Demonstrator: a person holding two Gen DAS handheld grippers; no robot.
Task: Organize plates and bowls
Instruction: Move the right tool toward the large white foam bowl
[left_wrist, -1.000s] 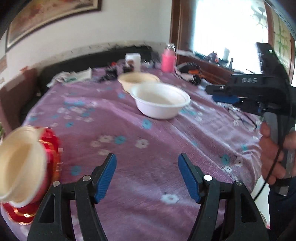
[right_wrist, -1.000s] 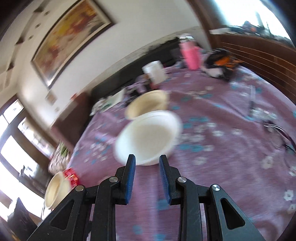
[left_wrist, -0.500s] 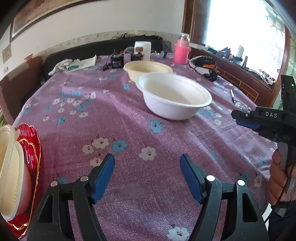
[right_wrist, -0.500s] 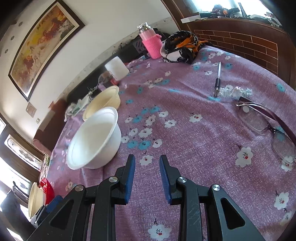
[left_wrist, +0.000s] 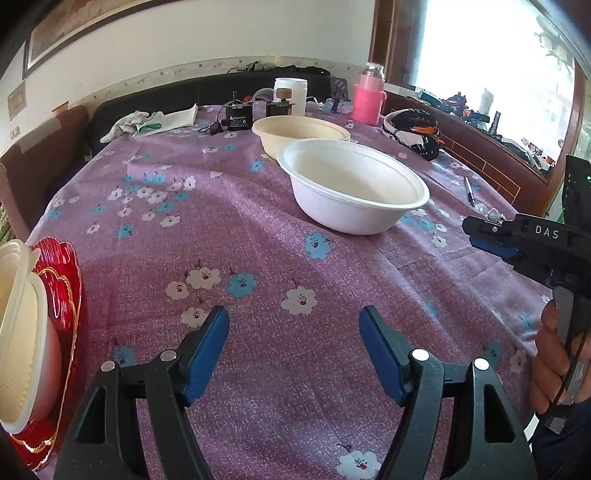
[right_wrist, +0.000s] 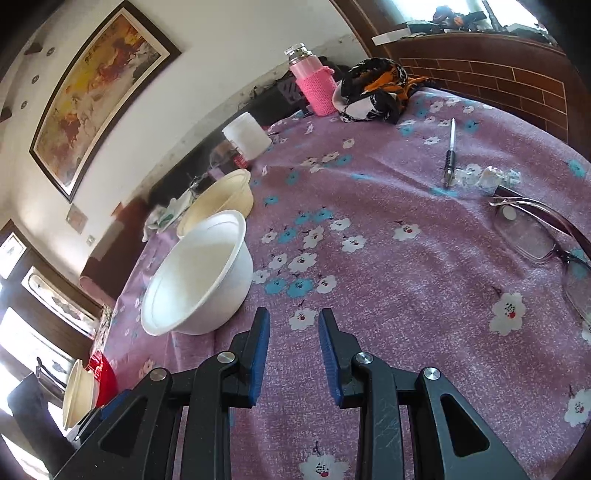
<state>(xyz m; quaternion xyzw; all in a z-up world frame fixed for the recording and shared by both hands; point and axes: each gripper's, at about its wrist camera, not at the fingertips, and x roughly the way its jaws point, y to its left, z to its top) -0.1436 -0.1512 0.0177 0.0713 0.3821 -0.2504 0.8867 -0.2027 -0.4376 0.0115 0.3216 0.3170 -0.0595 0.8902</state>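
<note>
Showing spectacles (right_wrist: 543, 236): right view only | left gripper (left_wrist: 293, 343) agape, empty | right gripper (right_wrist: 293, 354) narrowly parted, empty

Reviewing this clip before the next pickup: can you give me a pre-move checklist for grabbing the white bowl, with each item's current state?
1. Left gripper empty, jaws apart: ok.
2. Right gripper empty, with a narrow gap between its jaws: ok, though perhaps too narrow for a bowl's rim.
3. White bowl upright, empty, ahead of both grippers: ok.
4. Beige bowl right behind it; whether they touch: cannot tell.
5. Cloth between the grippers and the white bowl bare: ok.
6. Stack on the red plate at the table edge, steady: cannot tell.
7. Glasses and pen away from the bowls: ok.
</note>
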